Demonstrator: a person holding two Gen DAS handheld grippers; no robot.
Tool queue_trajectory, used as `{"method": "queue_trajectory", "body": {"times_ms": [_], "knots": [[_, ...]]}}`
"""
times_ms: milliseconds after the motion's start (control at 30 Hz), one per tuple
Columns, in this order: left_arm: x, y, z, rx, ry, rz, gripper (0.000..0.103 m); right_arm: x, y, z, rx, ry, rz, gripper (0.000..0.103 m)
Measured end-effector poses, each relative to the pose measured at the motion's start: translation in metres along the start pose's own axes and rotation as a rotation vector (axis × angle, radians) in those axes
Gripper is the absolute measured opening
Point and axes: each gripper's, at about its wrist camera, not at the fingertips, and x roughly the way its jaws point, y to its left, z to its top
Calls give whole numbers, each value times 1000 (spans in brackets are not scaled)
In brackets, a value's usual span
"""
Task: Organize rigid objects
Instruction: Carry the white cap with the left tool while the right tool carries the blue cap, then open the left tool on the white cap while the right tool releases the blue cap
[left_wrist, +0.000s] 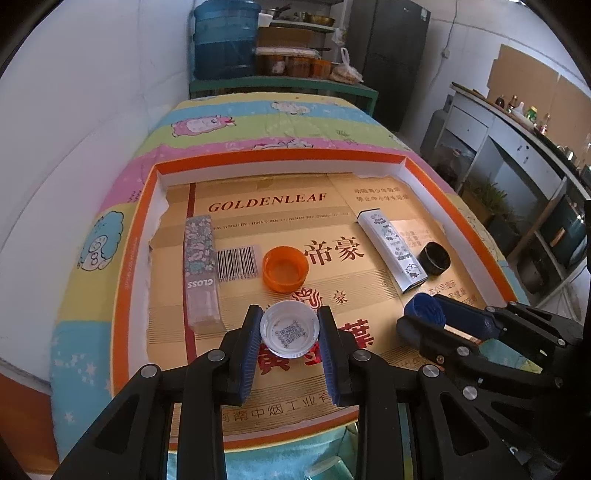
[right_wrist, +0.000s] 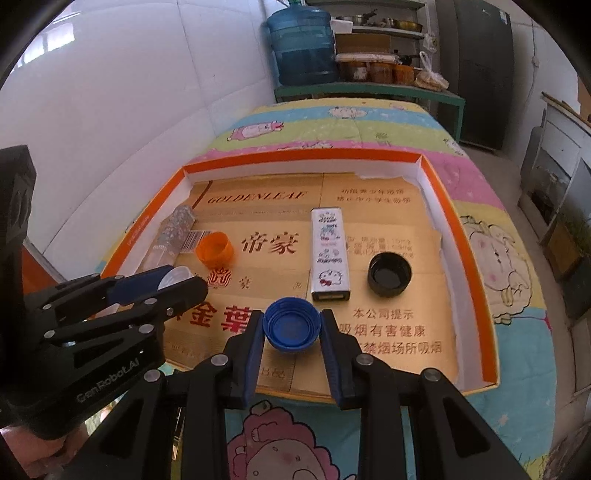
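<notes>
- your left gripper (left_wrist: 290, 334) has its fingers (left_wrist: 250, 345) clamped on the white cap (left_wrist: 289, 328), one pad on each side; the cap faces open side up with a printed code inside
- your right gripper (right_wrist: 291, 328) has its fingers (right_wrist: 334, 350) clamped on the blue cap (right_wrist: 291, 326), also open side up
- both caps sit low over the near part of the orange tray (left_wrist: 136, 236), above its gold cardboard lining (left_wrist: 369, 266)
- just beyond the white cap an orange cap (left_wrist: 285, 268) rests open side up on the cardboard
- to the left of the orange cap lies a long floral box (left_wrist: 200, 266) marked gloss, running front to back
- to the right a white cartoon-printed box (right_wrist: 328, 254) lies flat, and just beside it a black cap (right_wrist: 389, 275), open side up
- the tray rests on a bed with a pastel cartoon quilt (right_wrist: 332, 125)
- behind the bed a blue water jug (right_wrist: 303, 48) stands beside shelves with pots (right_wrist: 380, 44)
</notes>
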Motion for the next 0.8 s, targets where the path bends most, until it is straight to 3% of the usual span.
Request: {"method": "queue_trajectory", "body": {"times_ms": [633,800], "knots": [[7,3,-4,4,-24,-1,31,10,2,3,-18,18,-18,30],[6,7,-2,-26,-20,-42,47,10,1,2,-17,13,-22,31]]}}
